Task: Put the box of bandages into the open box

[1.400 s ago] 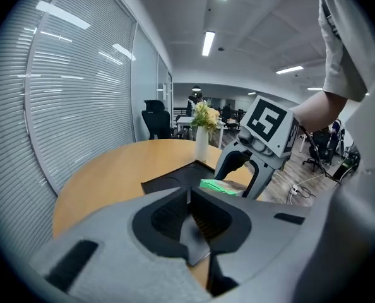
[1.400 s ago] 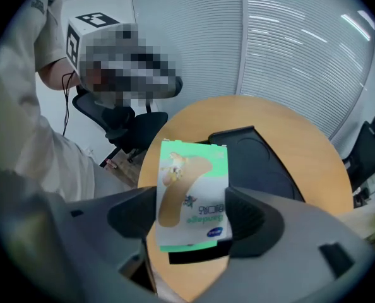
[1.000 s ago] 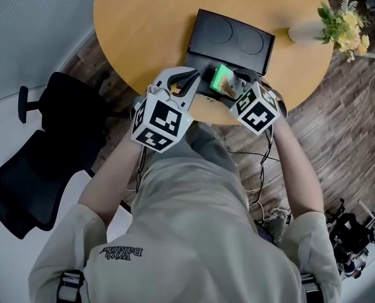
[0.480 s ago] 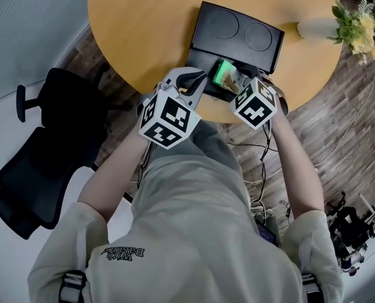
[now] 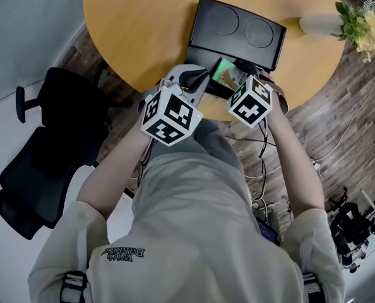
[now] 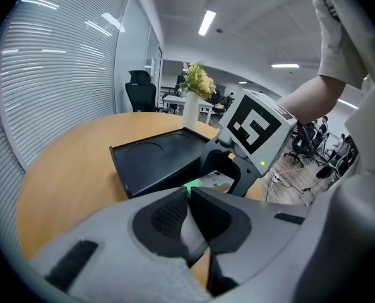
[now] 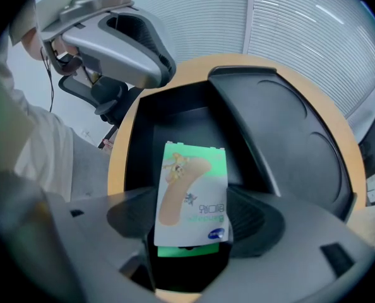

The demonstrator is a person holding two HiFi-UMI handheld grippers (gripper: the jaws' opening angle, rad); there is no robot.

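A green and white box of bandages (image 7: 191,197) is clamped between the jaws of my right gripper (image 7: 192,223) and hangs over the inside of the open black box (image 7: 175,125). In the head view the bandage box (image 5: 223,71) shows just above the black box's tray (image 5: 203,65), with the right gripper (image 5: 237,81) behind it. The black lid (image 5: 238,30) lies folded back on the round wooden table (image 5: 143,24). My left gripper (image 5: 197,79) sits at the tray's near left edge, its jaws (image 6: 187,197) pressed together with nothing between them.
A vase of yellow flowers (image 5: 351,24) stands at the table's far right edge. A black office chair (image 5: 48,137) is on the floor to the left. Cables (image 5: 263,188) lie on the wooden floor near the person's right side.
The right gripper has carried the bandage box slightly forward and lower over the open tray. The left gripper has crept a little closer to the tray's edge.
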